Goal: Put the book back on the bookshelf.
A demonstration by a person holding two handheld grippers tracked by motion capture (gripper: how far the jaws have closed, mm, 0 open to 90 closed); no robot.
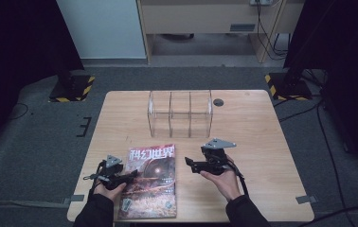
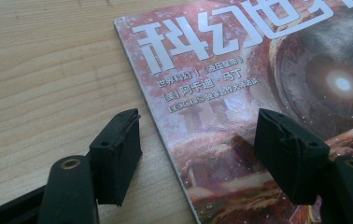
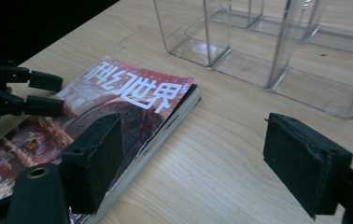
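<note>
A: Where the frame's bottom cuts it off, what lies on the desk?
B: A magazine, lower centre; left gripper gapes astride its edge.
A: Right gripper?
B: Spread wide. Clear organizer, centre, holds nothing.

One magazine on the tabletop — at 6 o'clock. One clear acrylic organizer with three compartments — at 12 o'clock. Two claws: left claw, right claw.
</note>
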